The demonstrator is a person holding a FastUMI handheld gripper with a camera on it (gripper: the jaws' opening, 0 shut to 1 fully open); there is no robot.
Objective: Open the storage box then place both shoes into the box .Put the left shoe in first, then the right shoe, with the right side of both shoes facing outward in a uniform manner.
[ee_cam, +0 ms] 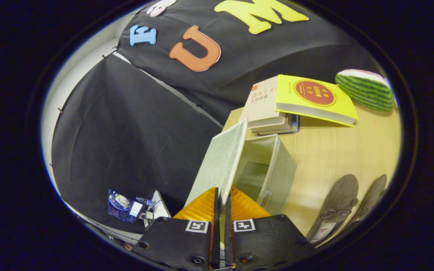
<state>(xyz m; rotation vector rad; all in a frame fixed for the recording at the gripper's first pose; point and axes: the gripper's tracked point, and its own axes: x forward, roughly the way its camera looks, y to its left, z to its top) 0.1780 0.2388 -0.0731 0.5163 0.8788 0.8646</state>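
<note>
The gripper pinches the box lid, swinging it open; next, release and fetch the left shoe.

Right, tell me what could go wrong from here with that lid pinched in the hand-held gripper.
1. The hand-held gripper is shut on only the lower edge of the lid, which stands raised; a thin pinch like this could slip and let it drop back over the storage box.
2. The box sits close to the table edge, so pulling further on the lid might drag or tip it.
3. The book stack lies just beyond the box, so a wide swing may hit it.
</note>
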